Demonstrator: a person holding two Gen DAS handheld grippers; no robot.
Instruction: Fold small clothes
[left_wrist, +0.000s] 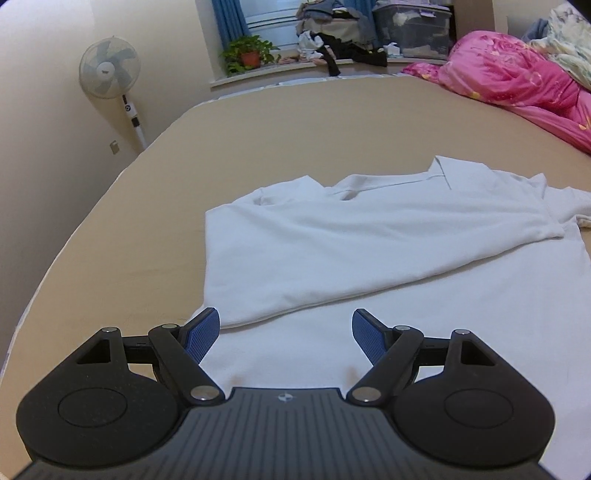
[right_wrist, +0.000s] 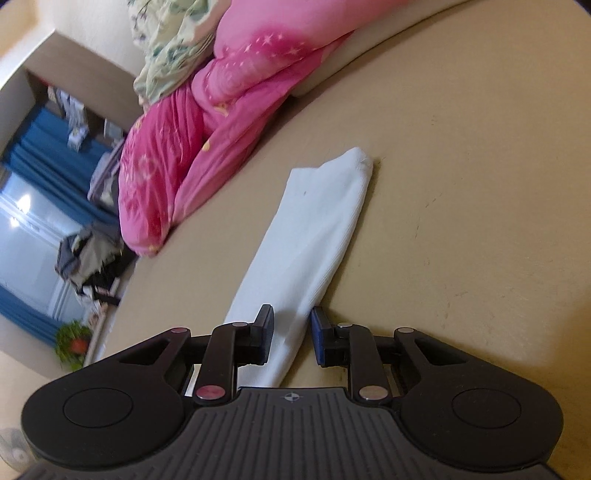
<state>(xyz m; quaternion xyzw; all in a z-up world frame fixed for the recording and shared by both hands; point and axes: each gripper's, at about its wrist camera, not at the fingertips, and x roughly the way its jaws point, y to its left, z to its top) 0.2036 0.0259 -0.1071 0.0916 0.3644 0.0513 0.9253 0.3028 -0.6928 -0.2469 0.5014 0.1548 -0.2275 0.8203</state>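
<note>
White collared knit shirt (left_wrist: 369, 251) lies flat on the tan bed sheet (left_wrist: 258, 122), its hem nearest the left gripper (left_wrist: 286, 334) and its collar pointing away toward the far edge, so its long axis runs near to far. One side is folded diagonally across the body. The left gripper's blue-padded jaws stand wide apart over the hem, holding nothing.

In the right wrist view a long white strip of the shirt (right_wrist: 314, 236) runs away from the right gripper (right_wrist: 291, 338), whose jaws are partly open with the cloth between them; whether the pads touch it cannot be told.

Farther off, a crumpled pink quilt (left_wrist: 517, 77) lies at the bed's far right corner.
</note>
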